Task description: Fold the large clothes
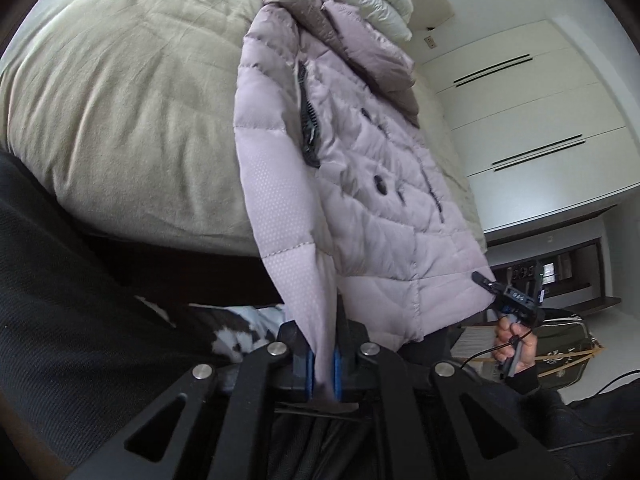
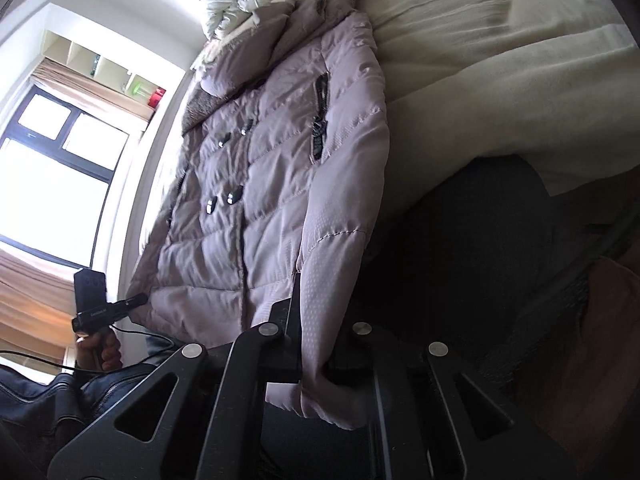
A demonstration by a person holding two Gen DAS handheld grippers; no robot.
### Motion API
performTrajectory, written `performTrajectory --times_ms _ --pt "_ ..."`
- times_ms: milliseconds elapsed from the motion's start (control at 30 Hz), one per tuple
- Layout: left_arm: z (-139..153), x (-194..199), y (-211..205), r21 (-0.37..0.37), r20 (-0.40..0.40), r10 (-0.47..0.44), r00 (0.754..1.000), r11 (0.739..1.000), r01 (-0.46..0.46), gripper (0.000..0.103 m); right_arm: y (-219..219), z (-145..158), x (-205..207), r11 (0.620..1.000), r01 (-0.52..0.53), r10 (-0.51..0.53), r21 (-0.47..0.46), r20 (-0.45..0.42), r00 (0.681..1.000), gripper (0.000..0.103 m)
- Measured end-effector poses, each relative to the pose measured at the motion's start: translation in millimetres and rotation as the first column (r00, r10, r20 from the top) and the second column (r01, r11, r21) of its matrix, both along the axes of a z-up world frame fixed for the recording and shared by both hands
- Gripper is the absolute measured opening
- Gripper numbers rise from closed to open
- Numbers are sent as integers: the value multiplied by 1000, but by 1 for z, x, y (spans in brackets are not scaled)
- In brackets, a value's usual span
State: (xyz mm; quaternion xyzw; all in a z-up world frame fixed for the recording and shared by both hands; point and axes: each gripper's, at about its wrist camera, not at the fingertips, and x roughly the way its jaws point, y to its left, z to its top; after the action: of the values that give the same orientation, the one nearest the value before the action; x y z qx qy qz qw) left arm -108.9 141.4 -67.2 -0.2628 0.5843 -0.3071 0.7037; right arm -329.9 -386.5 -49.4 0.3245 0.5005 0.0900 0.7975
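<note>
A pale lilac quilted jacket (image 1: 360,168) with dark buttons and a zip pocket lies front up along the bed, its hem lifted off the bed's edge. My left gripper (image 1: 322,364) is shut on one hem corner, with the fabric pinched between the blue pads. In the right wrist view, my right gripper (image 2: 316,364) is shut on the other hem corner of the jacket (image 2: 272,168). Each view also shows the other tool at the far corner: the right gripper (image 1: 486,282) held by a hand (image 1: 516,348), and the left gripper (image 2: 136,300).
The bed has a beige cover (image 1: 120,100) and white puffy bedding (image 1: 372,0) at its head. White wardrobe doors (image 1: 520,120) stand on one side and a bright window (image 2: 60,160) on the other. A bag (image 1: 560,352) and dark leather fabric (image 2: 60,400) lie low beside the bed.
</note>
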Motion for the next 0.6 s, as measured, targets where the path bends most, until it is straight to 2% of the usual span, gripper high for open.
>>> performTrajectory --times_ms 167,267,367,433,600 --pt "43 39 10 -192 91 89 992 979 -70 7 -3 31 35 998 19 -26 62 114 993 6" --pt "63 65 12 -309 128 156 979 945 -110 8 -7 58 61 993 39 -60 110 202 978 6" --pt "75 96 22 -415 126 232 964 895 -161 8 -13 85 87 985 70 -113 158 279 954 6" --pt "85 119 27 -460 136 273 952 869 -184 8 -22 101 109 979 98 -152 180 319 935 6" --pt "105 176 25 -484 194 350 917 847 -221 8 -46 131 177 974 155 -208 164 392 896 6"
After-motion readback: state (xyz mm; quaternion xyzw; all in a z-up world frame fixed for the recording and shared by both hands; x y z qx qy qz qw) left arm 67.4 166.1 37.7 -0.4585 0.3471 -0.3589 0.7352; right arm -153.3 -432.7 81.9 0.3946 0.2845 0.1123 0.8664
